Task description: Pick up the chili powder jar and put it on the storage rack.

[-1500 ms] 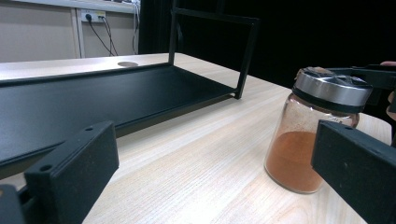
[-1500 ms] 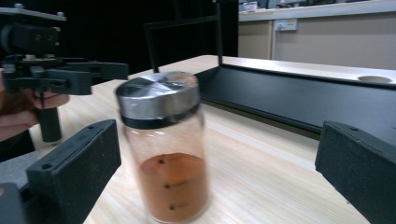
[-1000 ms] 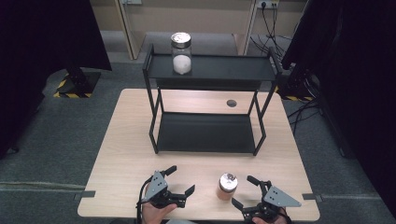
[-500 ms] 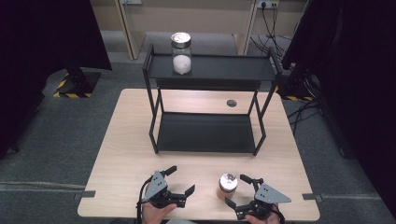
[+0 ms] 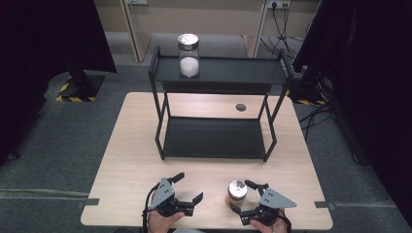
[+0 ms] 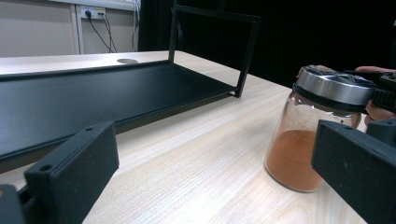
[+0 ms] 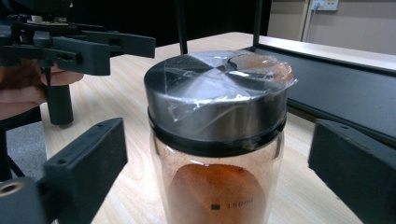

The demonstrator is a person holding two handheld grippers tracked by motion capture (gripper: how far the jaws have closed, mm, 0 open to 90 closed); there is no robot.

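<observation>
The little jar of orange powder (image 5: 237, 192) stands upright on the near part of the wooden table (image 5: 131, 160), a bit right of the middle. It has a shiny metal lid (image 7: 219, 91) with clear wrap over the top. The powder fills about the lower half of the glass.

My right gripper (image 5: 243, 196) is at the near right edge of the table. Its two black jaws are spread wide, one on each side of the jar. In the right gripper view the jar sits right in the middle between them, very close. I think the jaws are not touching the glass, but from above it is hard to be sure.

My left gripper (image 5: 188, 188) is at the near edge too, to the left of the jar and apart from it. Its jaws are spread wide as well and they grip nothing. In the left gripper view the jar is off to the right, partly behind one jaw.

Farther back on the table stands a black metal rack (image 5: 216, 138) with two shelves. On the top shelf, near its left end, stands a second jar (image 5: 188, 54) with white stuff in it and a metal lid.

Behind the rack there is a small dark round hole (image 5: 240, 107) in the table.
</observation>
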